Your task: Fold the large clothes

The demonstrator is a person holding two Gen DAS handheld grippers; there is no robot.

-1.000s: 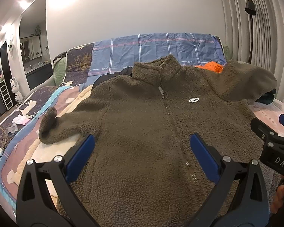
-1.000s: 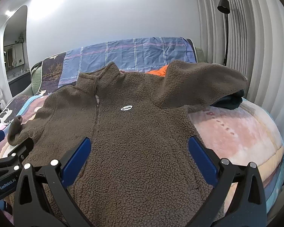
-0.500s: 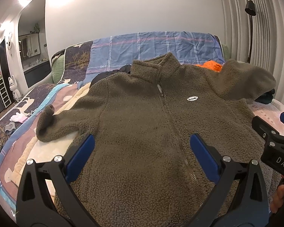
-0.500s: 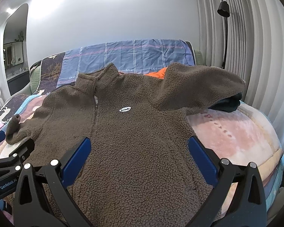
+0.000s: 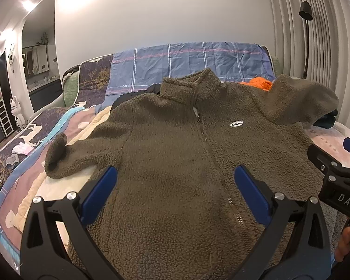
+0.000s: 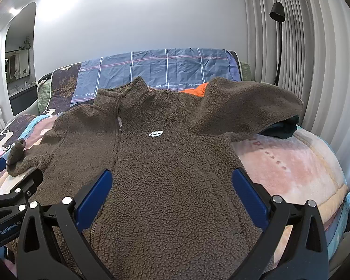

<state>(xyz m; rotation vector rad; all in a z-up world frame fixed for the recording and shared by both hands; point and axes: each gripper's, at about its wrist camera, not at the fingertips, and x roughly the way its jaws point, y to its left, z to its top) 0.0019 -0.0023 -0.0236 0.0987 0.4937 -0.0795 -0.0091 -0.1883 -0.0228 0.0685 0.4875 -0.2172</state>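
On bed (image 5: 58,128), left wrist view: fleece jacket (image 5: 175,163) lies flat, collar away, zip axis running straight ahead. Left gripper (image 5: 175,186) wide open, empty, nearer left sleeve (image 5: 60,156).
Right wrist view: right gripper (image 6: 171,186) wide open, empty; right sleeve (image 6: 249,107) ahead-right, nearer.

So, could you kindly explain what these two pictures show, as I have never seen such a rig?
There is no robot here: a person holds a two-finger clamp in each hand, with a fisheye camera on each looking along the fingers. The left gripper fills one picture's foreground and the right gripper the other's; each also appears at the edge of the other's view. Both are open and hold nothing. Below them a brown fleece jacket lies spread front-up on a bed, zipped, one sleeve draped over dark clothing. The job is folding it.
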